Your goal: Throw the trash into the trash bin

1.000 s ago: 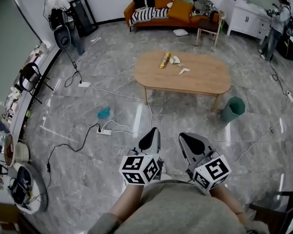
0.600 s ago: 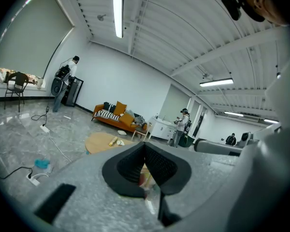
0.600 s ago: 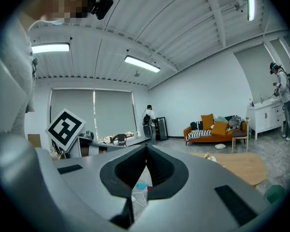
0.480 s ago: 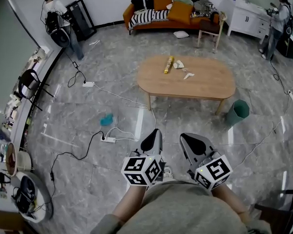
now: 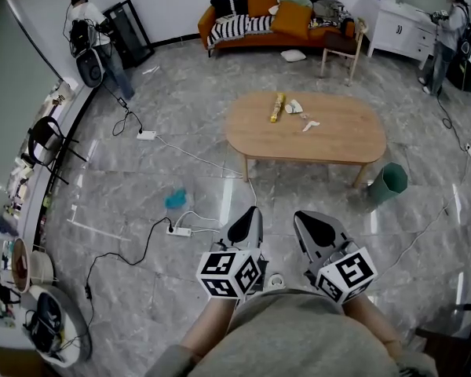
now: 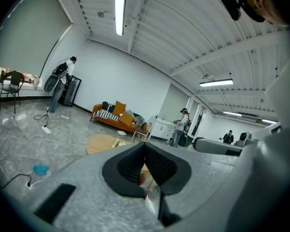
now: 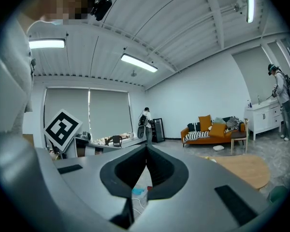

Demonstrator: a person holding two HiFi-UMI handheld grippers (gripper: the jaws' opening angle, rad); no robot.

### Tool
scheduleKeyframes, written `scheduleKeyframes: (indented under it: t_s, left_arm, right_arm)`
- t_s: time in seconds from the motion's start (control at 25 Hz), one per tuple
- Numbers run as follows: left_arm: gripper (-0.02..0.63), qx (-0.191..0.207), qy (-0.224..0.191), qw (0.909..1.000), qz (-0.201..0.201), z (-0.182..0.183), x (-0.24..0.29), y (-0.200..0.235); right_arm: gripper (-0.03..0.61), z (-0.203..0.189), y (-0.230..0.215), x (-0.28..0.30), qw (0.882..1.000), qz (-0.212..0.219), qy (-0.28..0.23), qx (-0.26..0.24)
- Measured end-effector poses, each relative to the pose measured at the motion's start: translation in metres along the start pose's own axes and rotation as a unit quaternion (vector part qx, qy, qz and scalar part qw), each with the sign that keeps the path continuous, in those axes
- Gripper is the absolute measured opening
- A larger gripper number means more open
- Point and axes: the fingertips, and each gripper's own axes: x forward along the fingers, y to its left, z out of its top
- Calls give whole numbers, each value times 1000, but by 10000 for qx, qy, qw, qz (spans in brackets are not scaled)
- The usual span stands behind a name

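On the oval wooden table (image 5: 330, 136) lie a yellow wrapper (image 5: 276, 107), a crumpled white scrap (image 5: 295, 107) and a small white piece (image 5: 309, 124). A green trash bin (image 5: 388, 182) stands on the floor at the table's near right end. My left gripper (image 5: 249, 210) and right gripper (image 5: 303, 215) are held side by side close to my body, well short of the table, both shut and empty. In the left gripper view the left gripper (image 6: 145, 145) has its jaws meeting, with the table (image 6: 102, 143) beyond. The right gripper (image 7: 146, 150) is likewise shut, and the table (image 7: 246, 170) lies to its right.
Cables and power strips (image 5: 180, 231) cross the floor between me and the table, near a blue object (image 5: 175, 200). An orange sofa (image 5: 267, 18), a stool (image 5: 337, 44) and a white cabinet (image 5: 396, 26) line the back. One person (image 5: 90, 26) stands back left, another person (image 5: 449, 30) back right.
The table, bin and floor cables have slid nearer and lower in the head view as I move toward them. Both grippers keep the same shut pose in front of me.
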Motion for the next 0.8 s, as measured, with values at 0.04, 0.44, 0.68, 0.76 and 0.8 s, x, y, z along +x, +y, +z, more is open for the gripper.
scheduleKeyframes:
  t_s: [0.04, 0.44, 0.68, 0.76, 0.8]
  left_arm:
    - [-3, 3, 12, 10000, -3, 1, 2, 3]
    - [-3, -55, 61, 10000, 28, 11, 17, 31]
    - [-3, -121, 100, 9999, 60, 11, 26, 37]
    - [-3, -138, 130, 9998, 82, 9, 30, 39]
    - [-3, -139, 141, 9998, 95, 8, 32, 40]
  right_arm:
    - [8, 0, -1, 4, 10000, -13, -7, 3]
    - [8, 2, -4, 32, 10000, -14, 44, -5]
    - [8, 3, -12, 40, 10000, -16, 75, -4]
    - [8, 1, -15, 42, 10000, -1, 82, 10]
    - [8, 0, -17, 43, 10000, 6, 83, 19]
